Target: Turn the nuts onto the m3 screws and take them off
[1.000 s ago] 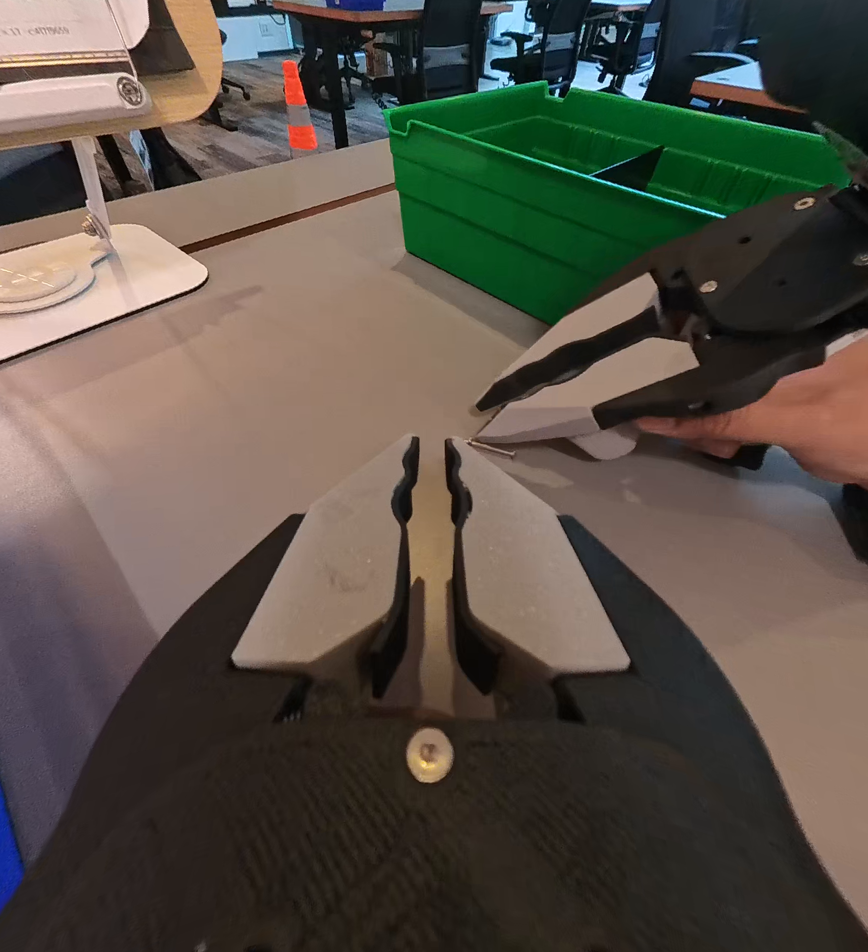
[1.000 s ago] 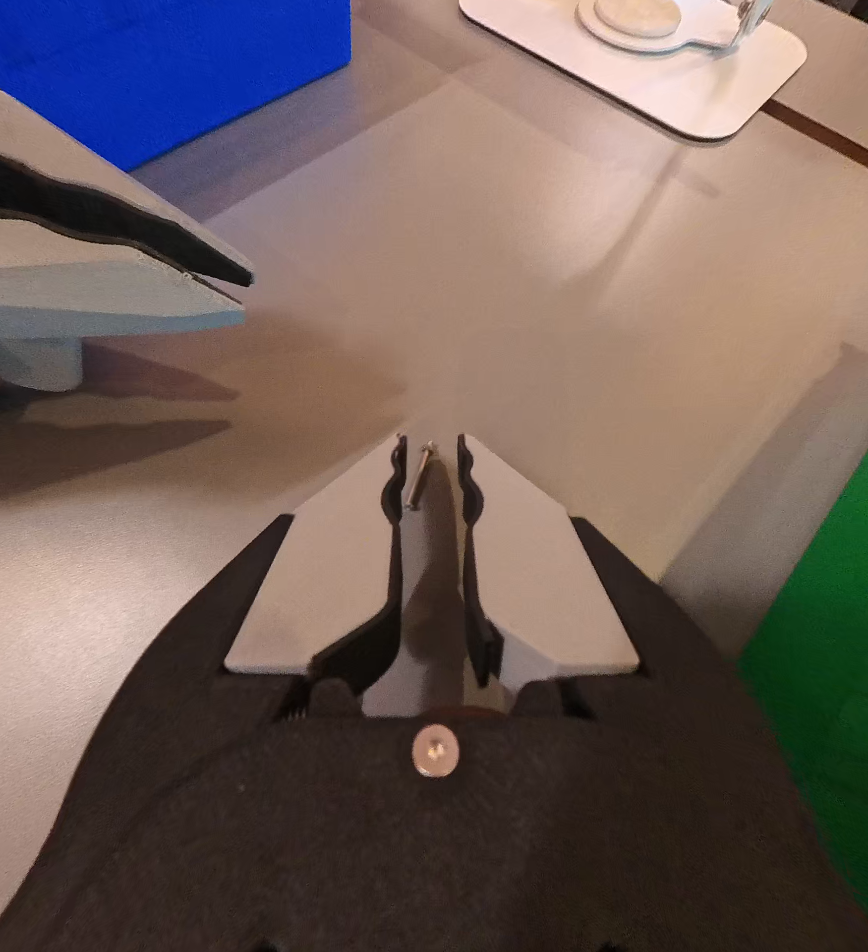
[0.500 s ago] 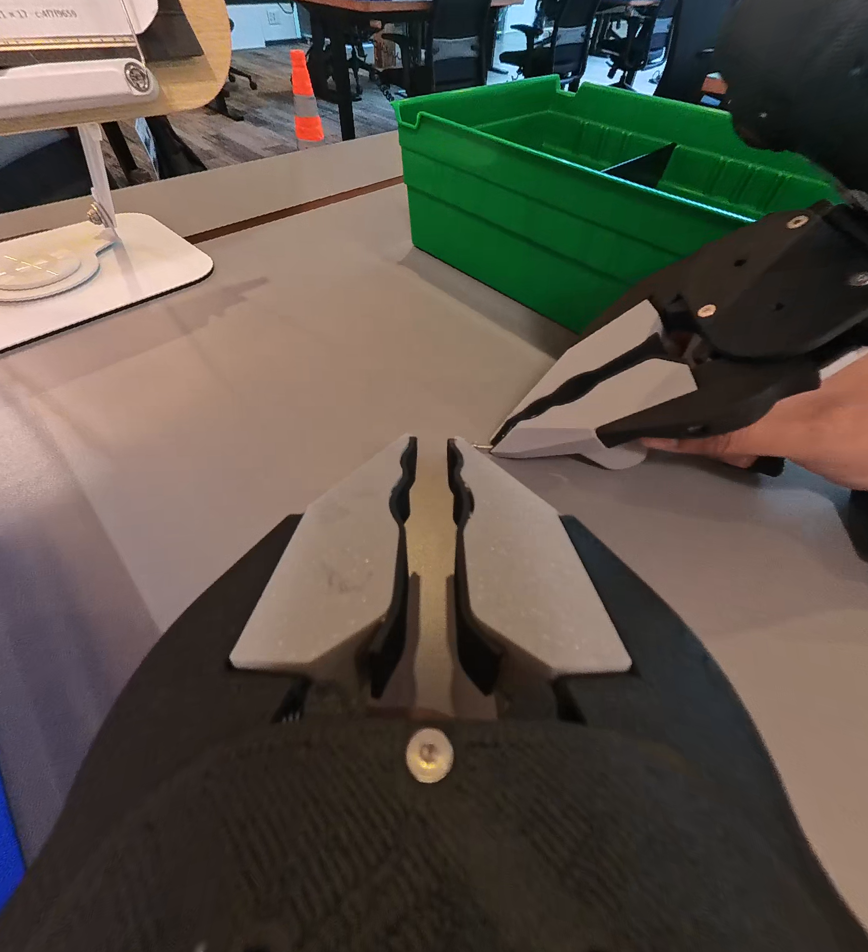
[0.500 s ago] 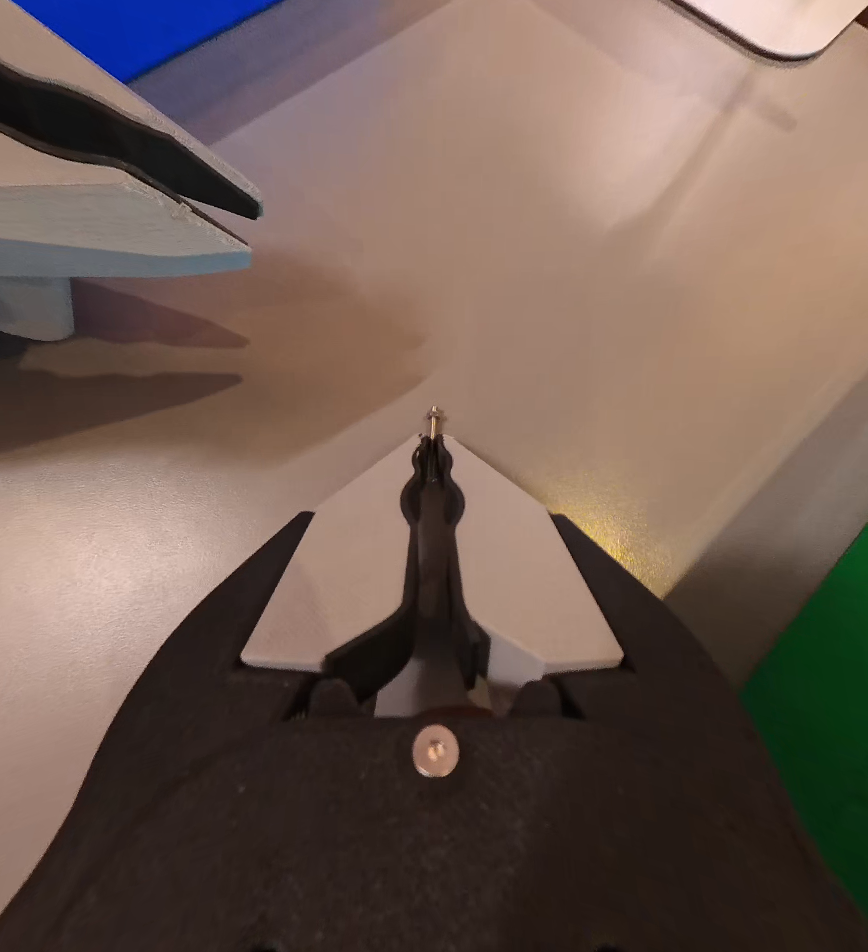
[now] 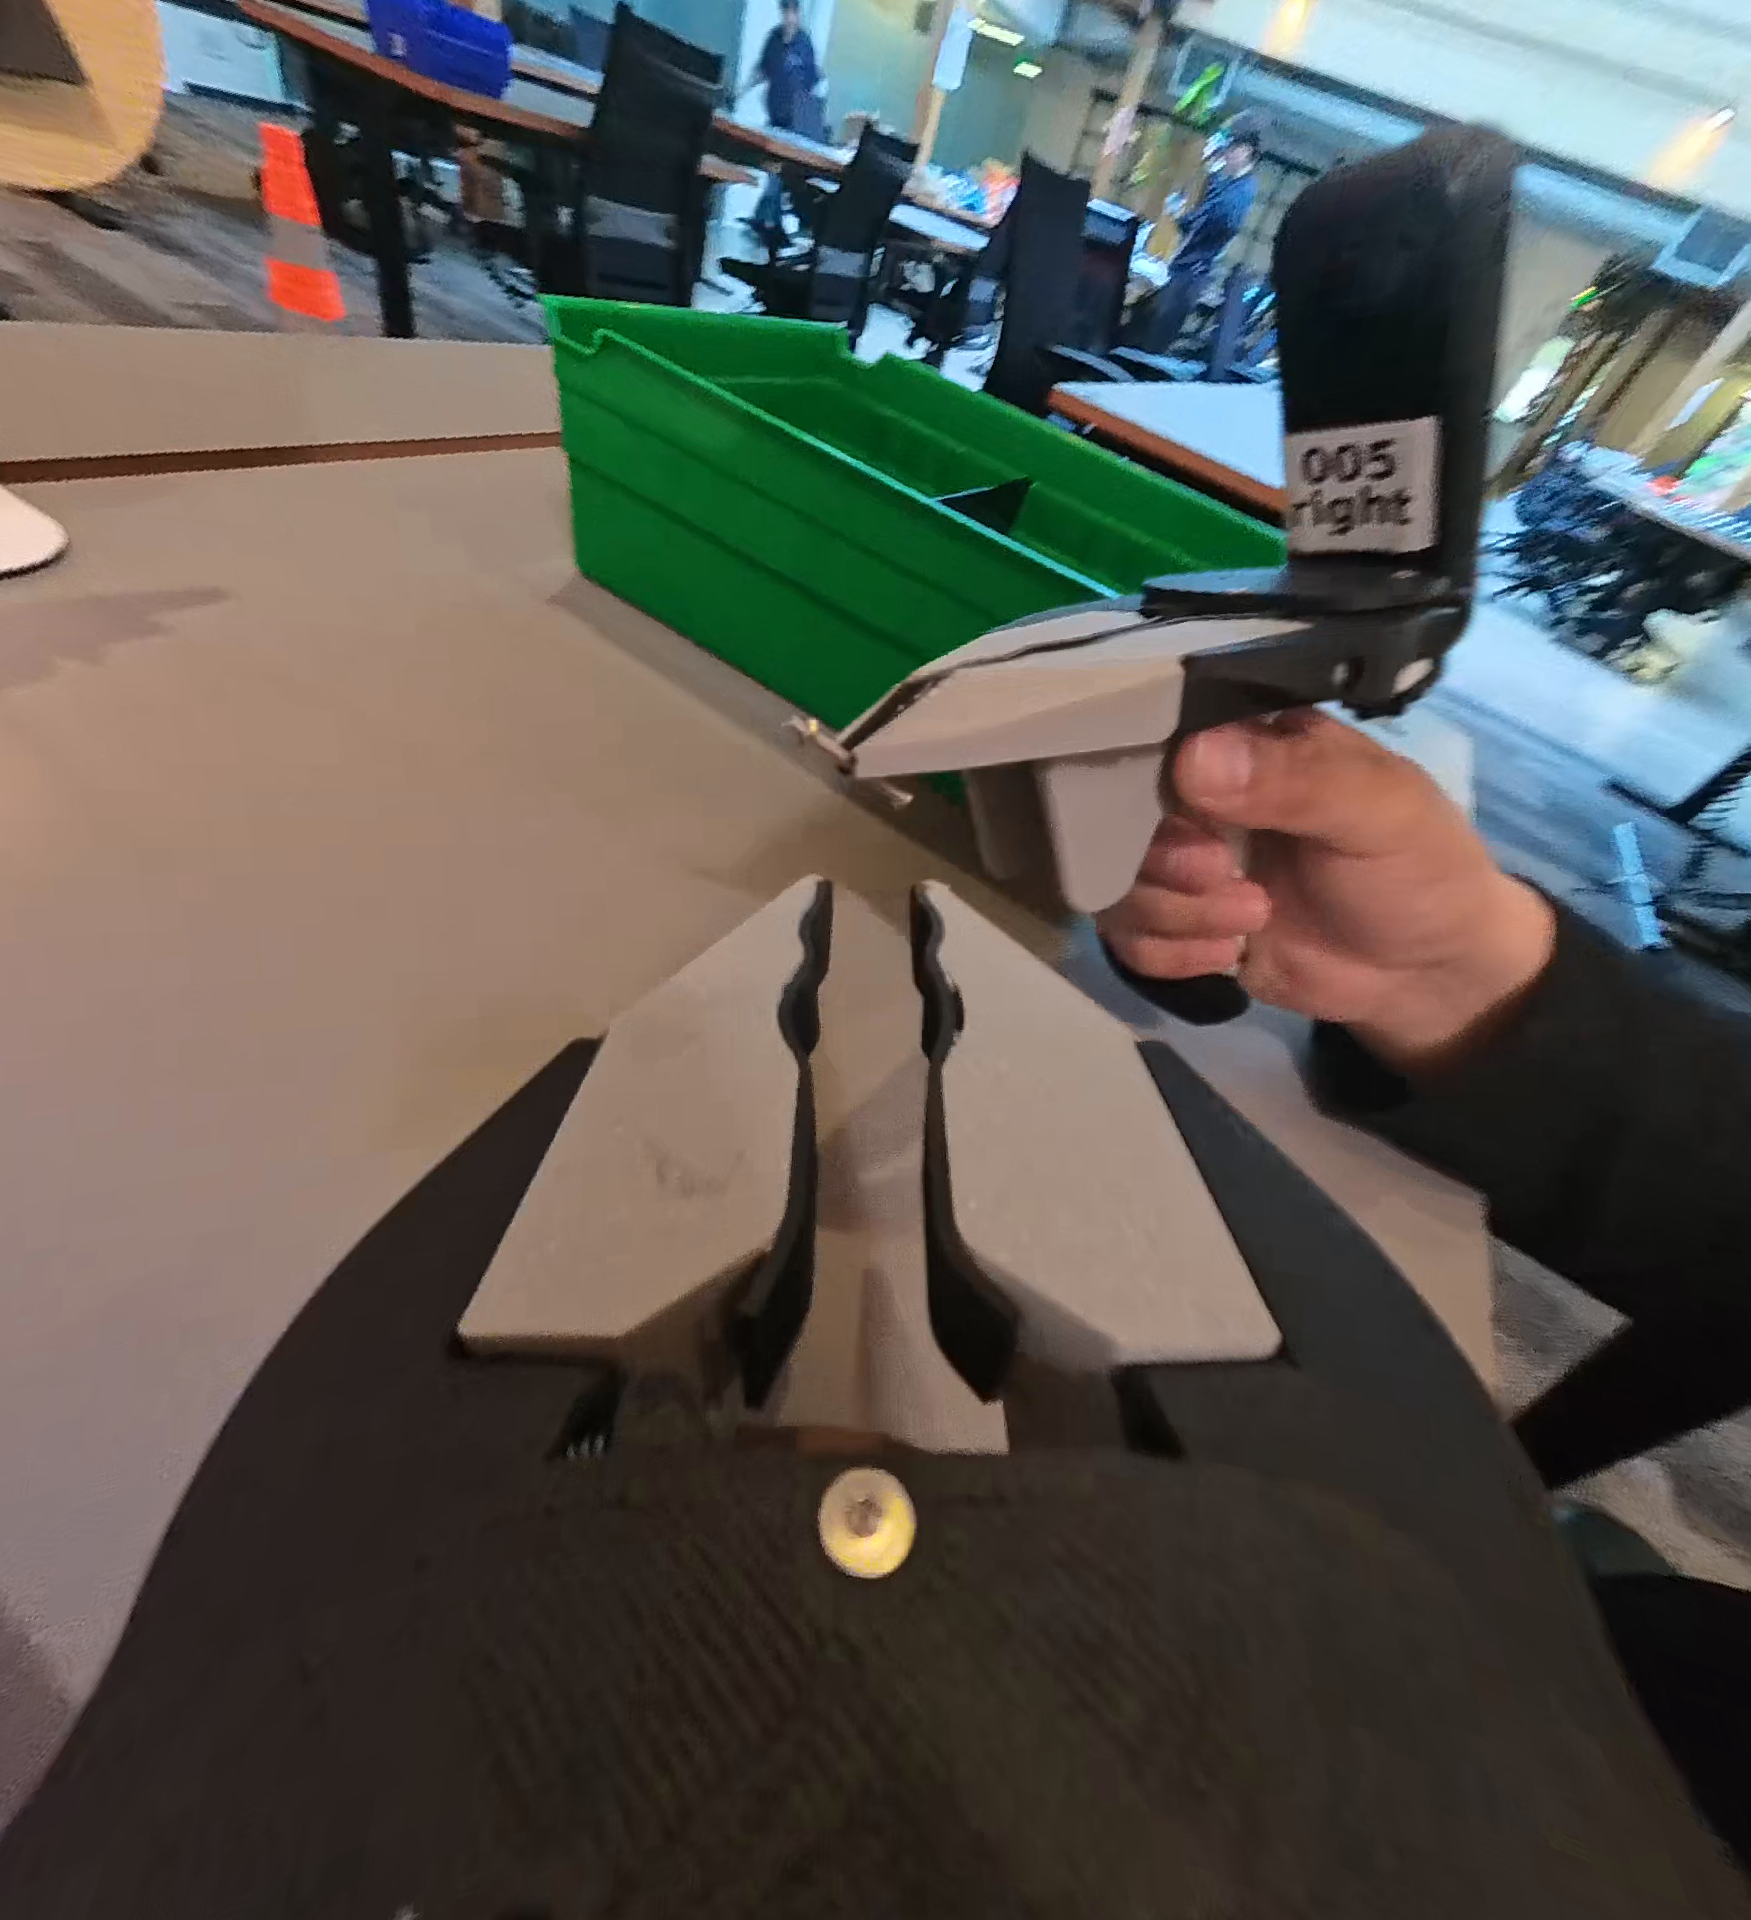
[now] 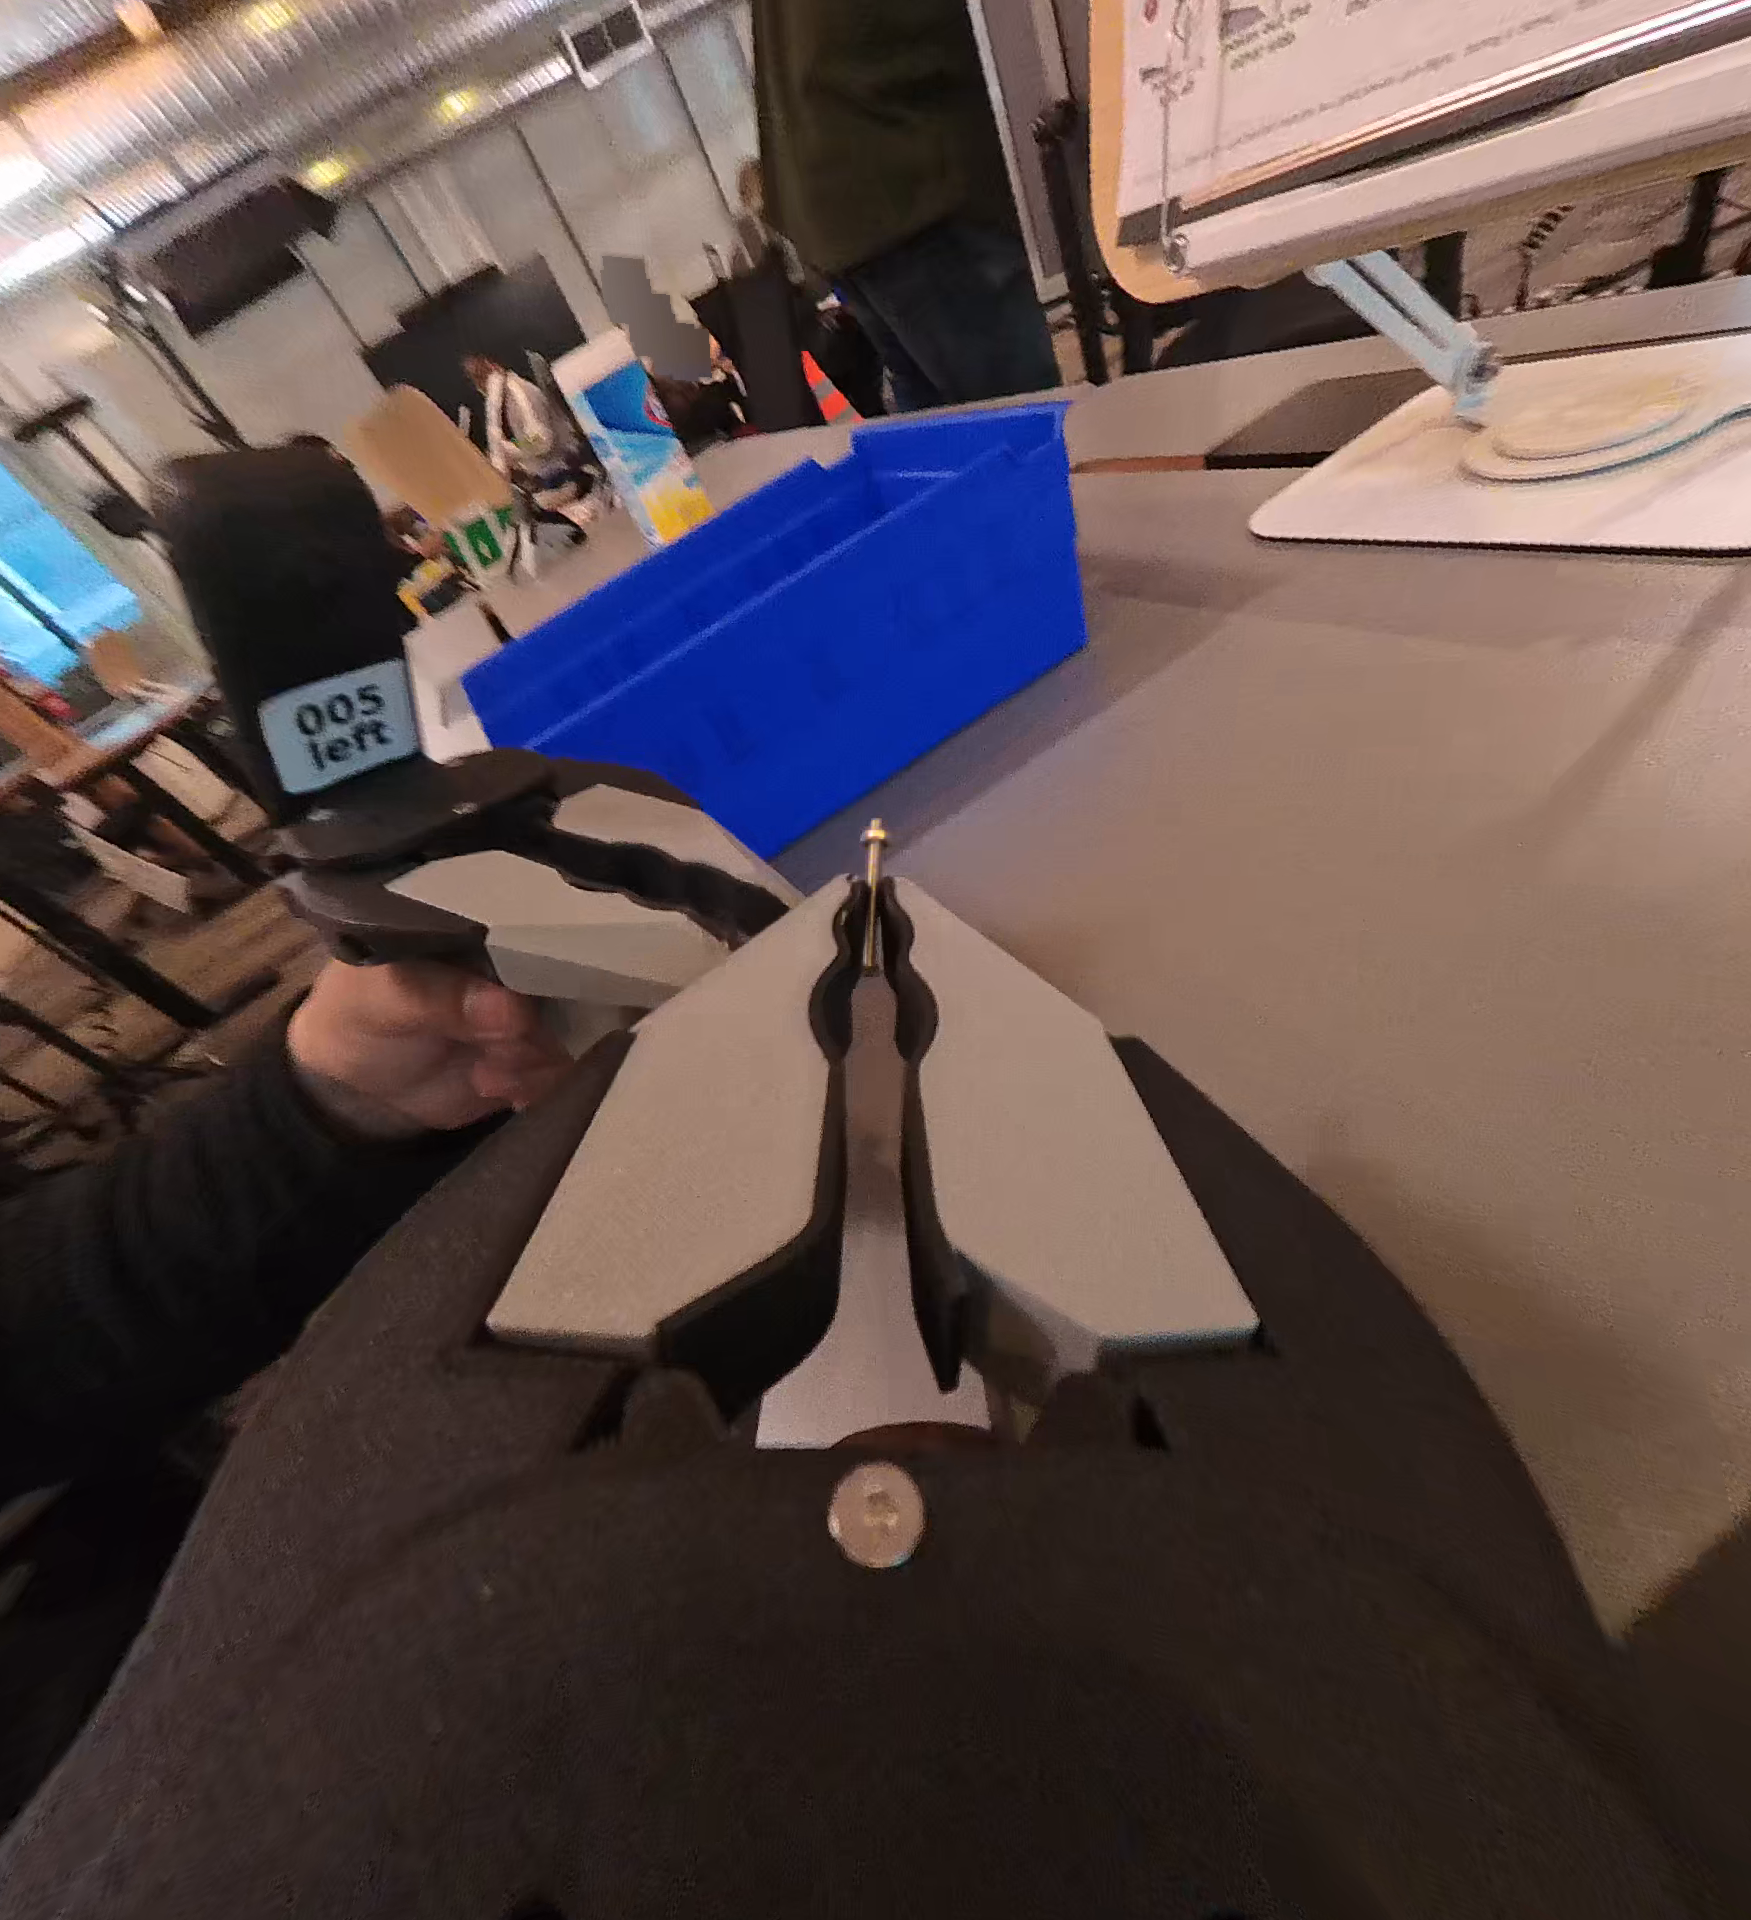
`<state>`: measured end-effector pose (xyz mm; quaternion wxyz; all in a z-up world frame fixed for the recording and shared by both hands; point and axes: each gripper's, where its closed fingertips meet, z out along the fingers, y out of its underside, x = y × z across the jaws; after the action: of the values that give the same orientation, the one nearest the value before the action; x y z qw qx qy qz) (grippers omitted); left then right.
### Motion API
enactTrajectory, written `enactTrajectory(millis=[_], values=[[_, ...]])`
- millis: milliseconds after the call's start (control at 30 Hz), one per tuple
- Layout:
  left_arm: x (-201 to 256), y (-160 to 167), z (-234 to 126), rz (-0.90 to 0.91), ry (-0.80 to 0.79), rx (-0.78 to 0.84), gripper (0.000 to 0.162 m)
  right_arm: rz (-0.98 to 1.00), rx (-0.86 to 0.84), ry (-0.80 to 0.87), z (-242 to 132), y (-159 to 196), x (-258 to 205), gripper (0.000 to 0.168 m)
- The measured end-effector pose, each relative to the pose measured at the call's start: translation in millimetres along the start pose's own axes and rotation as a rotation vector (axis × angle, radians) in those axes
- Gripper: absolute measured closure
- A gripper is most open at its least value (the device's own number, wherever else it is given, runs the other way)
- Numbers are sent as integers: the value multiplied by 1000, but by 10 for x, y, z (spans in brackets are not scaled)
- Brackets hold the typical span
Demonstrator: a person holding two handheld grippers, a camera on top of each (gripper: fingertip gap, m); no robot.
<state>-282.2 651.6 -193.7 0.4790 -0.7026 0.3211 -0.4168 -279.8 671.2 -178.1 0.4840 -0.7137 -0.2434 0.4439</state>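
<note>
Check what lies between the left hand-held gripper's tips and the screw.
Nothing: in the left wrist view only bare table shows between the open left hand-held gripper and the screw held by the right hand-held gripper.

Thin silvery m3 screw (image 6: 871, 896) pinched in the right gripper (image 6: 873, 902), nut seemingly near its tip.

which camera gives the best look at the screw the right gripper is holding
The right wrist view: the screw stands sharp between the shut right gripper. The left wrist view shows it small, sideways, blurred.
</note>
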Motion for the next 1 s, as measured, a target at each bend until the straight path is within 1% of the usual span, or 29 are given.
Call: enactTrajectory(millis=[100,300,400,533,700,833,1000], values=[[99,-29,-4,-59,83,21,147,21,51,-65,-8,-76,-101,168],[167,-137,-48,-98,142,86,145,45,130,-194,-25,-182,-315,168],[254,-209,-83,-132,214,125,144,69,161,-253,-41,-223,-391,168],[295,-298,-136,-155,259,175,143,96,166,-306,-44,-225,-455,168],[349,-320,-152,-150,290,186,144,73,186,-365,-67,-256,-584,168],[432,-381,-201,-149,345,220,145,63,181,-385,-61,-244,-640,168],[456,-397,-220,-149,364,231,151,86,198,-414,-89,-272,-660,168]])
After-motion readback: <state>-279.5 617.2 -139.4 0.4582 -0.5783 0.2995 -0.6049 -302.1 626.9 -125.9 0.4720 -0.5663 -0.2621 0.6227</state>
